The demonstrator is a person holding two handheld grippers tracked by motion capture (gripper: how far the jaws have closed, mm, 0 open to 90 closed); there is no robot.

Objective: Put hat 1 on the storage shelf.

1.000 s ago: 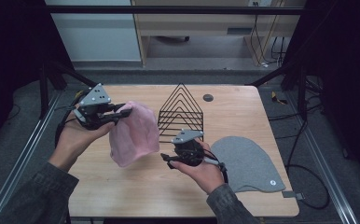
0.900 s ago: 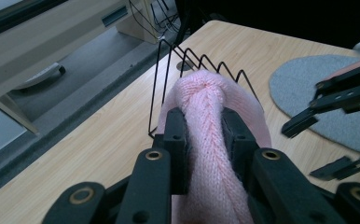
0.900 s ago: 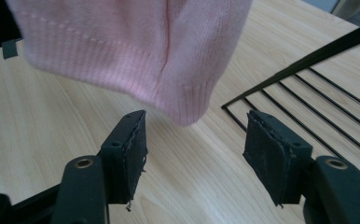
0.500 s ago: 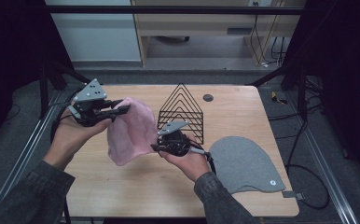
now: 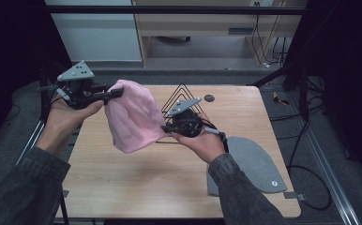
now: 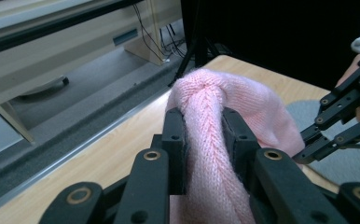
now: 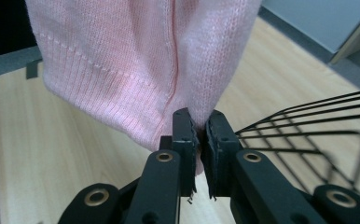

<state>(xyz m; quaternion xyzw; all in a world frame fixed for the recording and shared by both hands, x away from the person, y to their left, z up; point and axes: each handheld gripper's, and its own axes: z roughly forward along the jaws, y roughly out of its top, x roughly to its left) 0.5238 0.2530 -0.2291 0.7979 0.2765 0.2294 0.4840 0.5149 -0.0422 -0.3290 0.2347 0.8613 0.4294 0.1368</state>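
Note:
A pink knitted hat (image 5: 132,117) hangs in the air over the wooden table (image 5: 146,187), stretched between both grippers. My left gripper (image 5: 116,93) is shut on the gathered crown of the hat (image 6: 252,107), the knit bunched between its jaws (image 6: 204,116). My right gripper (image 5: 166,127) has just been closing and now pinches the ribbed hem of the hat (image 7: 136,60) at its lower corner (image 7: 199,121). The right gripper (image 6: 341,126) also appears at the right of the left gripper view.
A black wire rack (image 5: 181,93) stands on the table just behind the right hand, close beside the right jaws (image 7: 308,126). A grey mat (image 5: 254,164) lies at the table's front right. A small dark round thing (image 5: 209,98) sits near the far edge.
The right gripper moved left from the table's middle to the hat's hem and shut on it. Both hands rose, and the hat now hangs higher between them.

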